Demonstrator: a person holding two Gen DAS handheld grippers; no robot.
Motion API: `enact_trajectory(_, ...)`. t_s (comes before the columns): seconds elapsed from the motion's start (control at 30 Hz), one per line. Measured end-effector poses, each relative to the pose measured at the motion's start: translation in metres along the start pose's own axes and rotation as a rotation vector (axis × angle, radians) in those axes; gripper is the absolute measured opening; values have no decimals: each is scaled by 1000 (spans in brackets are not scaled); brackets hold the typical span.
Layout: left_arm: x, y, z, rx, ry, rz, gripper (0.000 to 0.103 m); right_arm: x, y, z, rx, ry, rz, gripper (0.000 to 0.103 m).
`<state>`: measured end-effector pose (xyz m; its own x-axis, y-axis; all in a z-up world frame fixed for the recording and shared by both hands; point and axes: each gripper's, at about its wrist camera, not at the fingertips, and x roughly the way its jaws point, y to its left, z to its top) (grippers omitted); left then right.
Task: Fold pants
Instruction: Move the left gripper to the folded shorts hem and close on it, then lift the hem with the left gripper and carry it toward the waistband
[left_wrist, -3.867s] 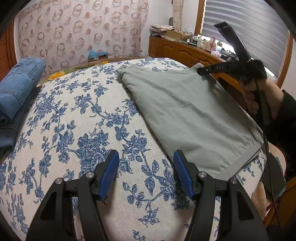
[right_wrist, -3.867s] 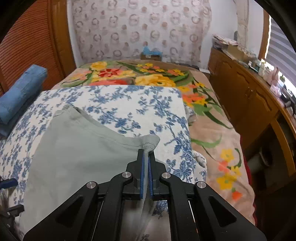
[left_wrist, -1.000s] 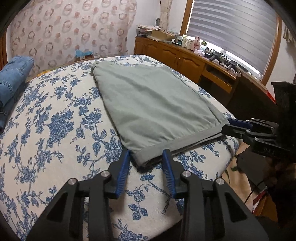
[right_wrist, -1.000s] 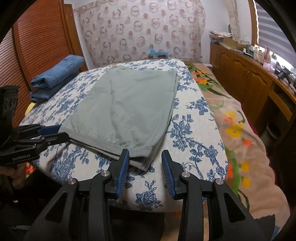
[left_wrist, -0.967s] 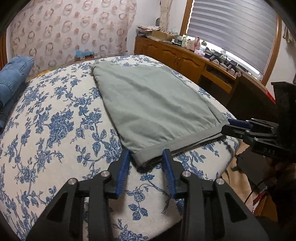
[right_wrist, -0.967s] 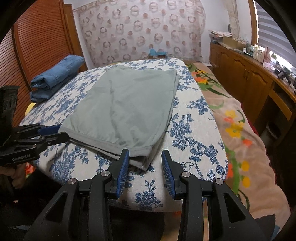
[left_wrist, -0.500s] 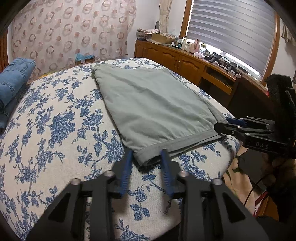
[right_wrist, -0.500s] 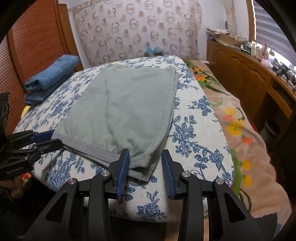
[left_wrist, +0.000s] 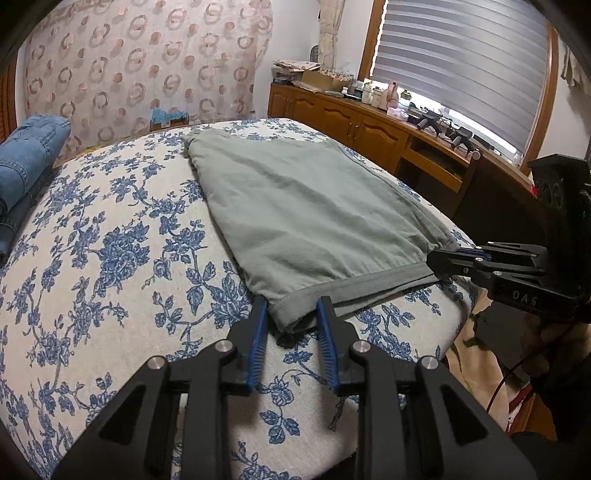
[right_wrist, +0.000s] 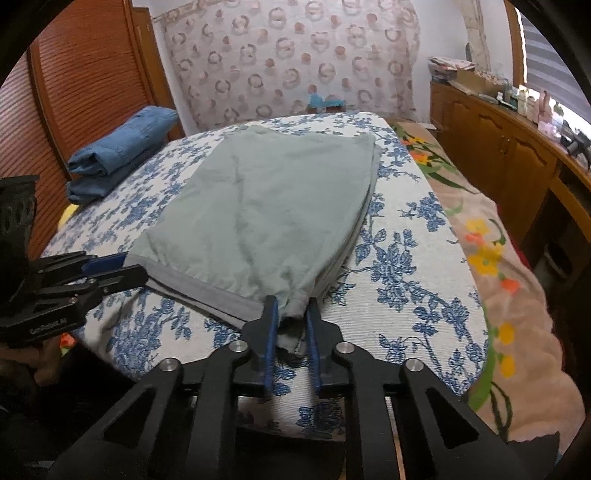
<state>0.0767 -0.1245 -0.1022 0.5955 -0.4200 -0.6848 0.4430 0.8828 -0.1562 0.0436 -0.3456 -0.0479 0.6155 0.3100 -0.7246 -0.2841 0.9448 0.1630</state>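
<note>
Grey-green pants (left_wrist: 306, 206) lie folded lengthwise on the blue-flowered bed cover (left_wrist: 110, 240), hem end nearest me. My left gripper (left_wrist: 290, 301) straddles the hem's left corner. Its jaws are closing, and the cloth still lies flat between the blue pads. In the right wrist view the pants (right_wrist: 269, 206) stretch away from my right gripper (right_wrist: 290, 302). Its jaws are closing too and pinch the hem's right corner, which bunches up between the pads. Each view shows the other gripper at the far corner: the right gripper (left_wrist: 434, 258) on puckered cloth, the left gripper (right_wrist: 135, 271) at the hem edge.
Folded blue jeans (right_wrist: 125, 147) are stacked at the far left of the bed. A wooden sideboard (left_wrist: 351, 122) with clutter runs under the window on the right. An orange-flowered blanket (right_wrist: 498, 277) hangs off the bed's right side. A louvred wooden door (right_wrist: 85, 74) stands at left.
Both grippers' jaws have narrowed around the hem corners. The right one has closed onto the cloth and bunched it. Neither hand has shifted noticeably.
</note>
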Motion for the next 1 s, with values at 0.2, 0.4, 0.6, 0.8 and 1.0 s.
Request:
enact_trajectory(0.2, -12, 1, 8, -13, -41, -39, 7, -5, -3, 2, 31, -37, 40, 6)
enact_trajectory(0.4, -37, -2, 26, 30, -114, -31, 7, -24, 5, 18, -1, -96, 54, 6)
enact_trajectory(0.6, -66, 6, 48, 34, -188, -25, 6, -46, 20, 41, -61, -155, 62, 6)
enact_trajectory(0.8, -110, 12, 70, 44, -298, -6, 6, -72, 44, 75, -131, -242, 74, 6)
enact_trajectory(1.0, -150, 27, 91, 42, -392, 28, 6, -98, 77, 113, -208, -332, 107, 6)
